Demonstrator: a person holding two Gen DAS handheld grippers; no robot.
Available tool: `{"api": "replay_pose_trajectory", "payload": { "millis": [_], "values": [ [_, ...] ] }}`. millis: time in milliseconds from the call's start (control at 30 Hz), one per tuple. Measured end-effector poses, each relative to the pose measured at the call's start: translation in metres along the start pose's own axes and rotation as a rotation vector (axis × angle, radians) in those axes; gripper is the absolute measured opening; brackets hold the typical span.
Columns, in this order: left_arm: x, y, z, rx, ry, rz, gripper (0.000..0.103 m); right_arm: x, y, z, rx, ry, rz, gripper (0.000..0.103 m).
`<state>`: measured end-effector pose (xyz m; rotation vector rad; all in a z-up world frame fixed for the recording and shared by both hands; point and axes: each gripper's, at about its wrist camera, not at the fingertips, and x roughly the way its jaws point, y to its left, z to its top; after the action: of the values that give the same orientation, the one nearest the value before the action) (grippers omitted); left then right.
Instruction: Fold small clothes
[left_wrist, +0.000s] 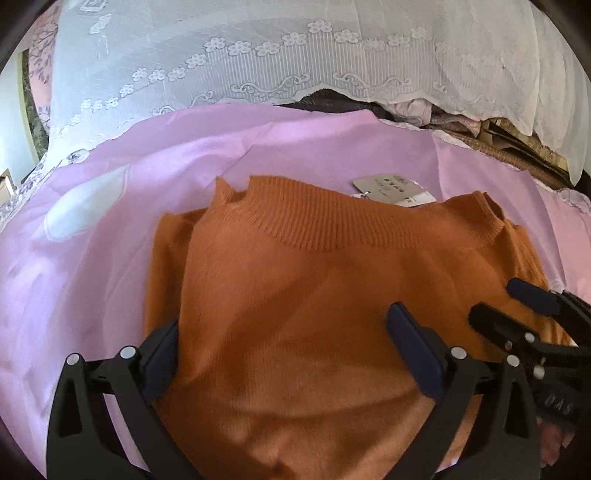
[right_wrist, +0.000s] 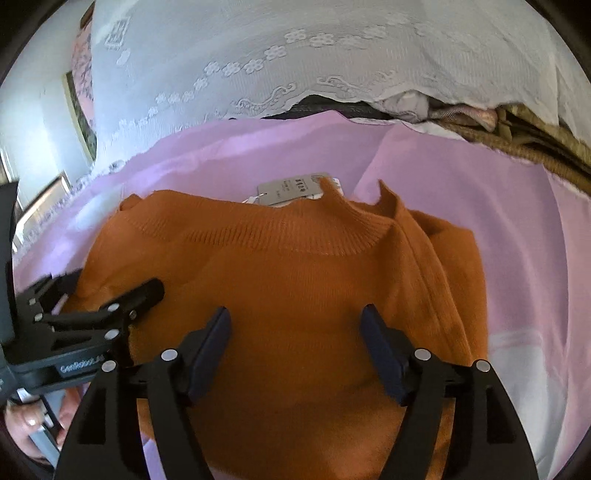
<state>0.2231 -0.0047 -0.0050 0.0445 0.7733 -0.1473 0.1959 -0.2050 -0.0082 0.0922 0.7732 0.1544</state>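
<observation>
An orange knit sweater (left_wrist: 295, 280) (right_wrist: 295, 266) lies folded on a lilac sheet (left_wrist: 92, 240) (right_wrist: 498, 221), ribbed collar at the far side. A grey paper tag (left_wrist: 391, 190) (right_wrist: 291, 188) pokes out behind the collar. My left gripper (left_wrist: 284, 325) stands open wide just above the sweater's near left part, its left pad by the sweater's edge. My right gripper (right_wrist: 295, 314) is open over the sweater's middle with nothing pinched. Each gripper also shows in the other view: the right gripper (left_wrist: 509, 306) at the right, the left gripper (right_wrist: 107, 284) at the left.
A white lace cover (left_wrist: 295, 55) (right_wrist: 332, 55) hangs across the back. Under its right hem sits a pile of folded fabrics (left_wrist: 480, 129) (right_wrist: 480, 118). A person's hand (right_wrist: 26, 421) grips the left tool's handle at the lower left.
</observation>
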Motion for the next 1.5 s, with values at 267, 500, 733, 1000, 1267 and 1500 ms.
{"api": "replay_pose_trajectory", "payload": {
  "millis": [267, 500, 733, 1000, 1267, 1500],
  "values": [
    [-0.022, -0.014, -0.019, 0.022, -0.023, -0.008, 0.098, -0.019, -0.008, -0.020, 0.043, 0.001, 0.007, 0.076],
    [-0.035, -0.015, -0.032, 0.000, -0.019, -0.036, 0.098, -0.033, -0.003, -0.033, 0.020, -0.005, -0.018, 0.078],
    [-0.043, -0.012, -0.043, -0.035, -0.009, -0.042, 0.098, -0.042, 0.003, -0.047, -0.004, 0.018, -0.026, 0.088],
    [-0.057, -0.007, -0.051, -0.067, -0.038, -0.042, 0.098, -0.072, -0.019, -0.060, 0.124, -0.102, 0.003, 0.080],
    [-0.070, 0.038, -0.049, -0.197, -0.065, 0.017, 0.098, -0.072, -0.061, -0.069, 0.333, -0.114, 0.069, 0.016],
    [-0.059, 0.026, -0.044, -0.106, -0.027, 0.037, 0.098, -0.073, -0.045, -0.066, 0.267, -0.114, 0.049, 0.020]
  ]
}}
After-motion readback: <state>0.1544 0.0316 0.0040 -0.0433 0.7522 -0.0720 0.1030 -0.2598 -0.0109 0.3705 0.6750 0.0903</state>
